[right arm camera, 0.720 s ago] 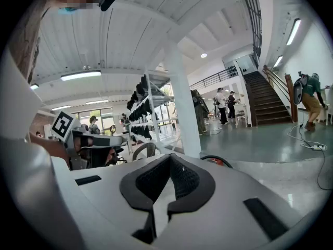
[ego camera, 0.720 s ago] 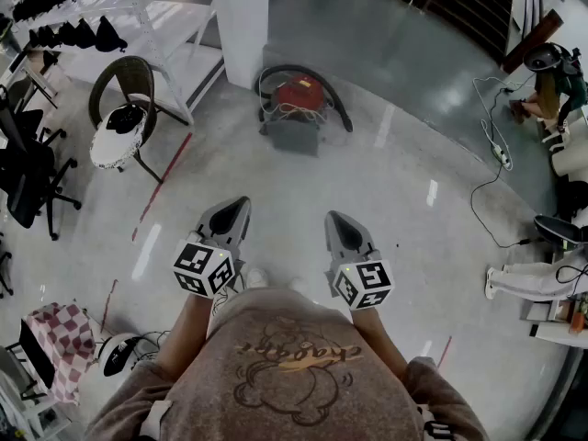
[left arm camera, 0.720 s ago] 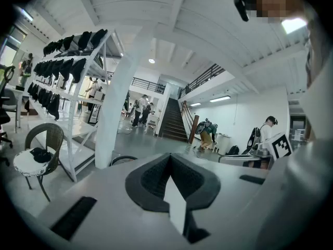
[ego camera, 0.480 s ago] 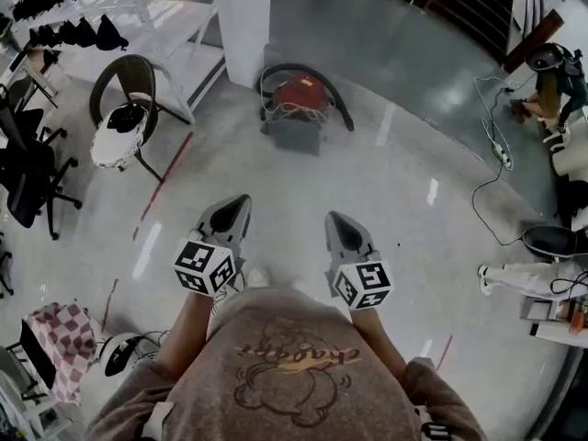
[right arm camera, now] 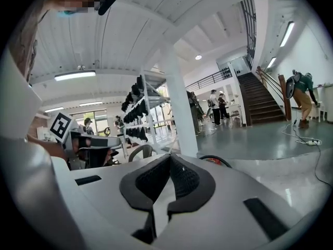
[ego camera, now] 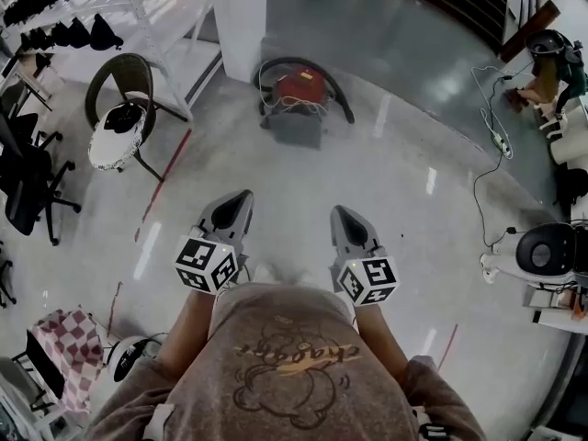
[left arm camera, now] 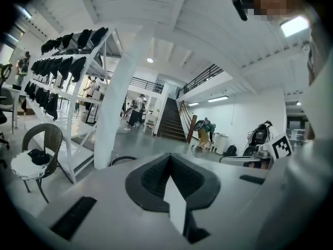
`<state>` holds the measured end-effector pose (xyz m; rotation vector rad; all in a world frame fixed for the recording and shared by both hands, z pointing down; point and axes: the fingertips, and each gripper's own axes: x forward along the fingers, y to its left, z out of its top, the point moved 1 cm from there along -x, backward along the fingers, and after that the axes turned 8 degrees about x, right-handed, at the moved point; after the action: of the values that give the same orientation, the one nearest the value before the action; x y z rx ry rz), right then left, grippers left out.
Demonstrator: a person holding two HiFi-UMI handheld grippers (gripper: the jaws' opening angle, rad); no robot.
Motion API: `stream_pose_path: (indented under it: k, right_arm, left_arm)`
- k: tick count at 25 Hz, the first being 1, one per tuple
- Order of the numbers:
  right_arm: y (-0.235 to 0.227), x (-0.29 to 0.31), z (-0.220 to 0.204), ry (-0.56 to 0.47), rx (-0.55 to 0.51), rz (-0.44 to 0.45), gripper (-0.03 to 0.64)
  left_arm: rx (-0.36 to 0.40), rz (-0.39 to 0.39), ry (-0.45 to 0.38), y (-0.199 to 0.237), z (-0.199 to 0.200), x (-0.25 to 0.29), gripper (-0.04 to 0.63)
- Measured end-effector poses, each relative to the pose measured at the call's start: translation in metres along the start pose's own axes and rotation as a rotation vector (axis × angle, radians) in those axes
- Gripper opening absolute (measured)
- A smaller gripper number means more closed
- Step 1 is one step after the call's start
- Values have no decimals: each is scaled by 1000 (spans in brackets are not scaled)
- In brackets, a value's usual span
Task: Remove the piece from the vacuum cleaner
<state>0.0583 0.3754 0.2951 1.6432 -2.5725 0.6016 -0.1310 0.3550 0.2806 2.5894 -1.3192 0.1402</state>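
**Open floor to cross before the vacuum cleaner can be touched**

Polished grey floor (ego camera: 395, 182) is lying bare between the person and the vacuum cleaner (ego camera: 299, 90). The machine is sitting well ahead at the foot of a white pillar (ego camera: 241, 16), its red body resting on a grey base with a black hose (ego camera: 342, 99) curling round it.

The left gripper (ego camera: 239, 200) and the right gripper (ego camera: 344, 219) are hanging side by side in front of the person's chest, both pointing roughly level towards the machine. Each gripper view is showing its jaws pressed together with nothing between them.

The step in hand is looking like the approach, with no part of the removal begun. Doing it well is probably meaning walking right up and getting low, since the piece that is to come off cannot be picked out from this far. The jaws are needing to be spread before they arrive. One gripper is probably best steadying the red body while the other is pulling the piece straight out, clear of the pale cord (ego camera: 292, 108) lying across the top.
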Motion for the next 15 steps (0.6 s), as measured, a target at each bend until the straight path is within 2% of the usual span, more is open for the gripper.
stream_pose_path:
  k: [6,15]
  right_arm:
    - [-2,7,-2,-20,1,-55,-2]
    - [-15,32,4,-34,17,-97,-2]
  left_arm:
    - [34,-34,-12,17,4,8,2]
    - [18,-58,-6,39,-2,36,2]
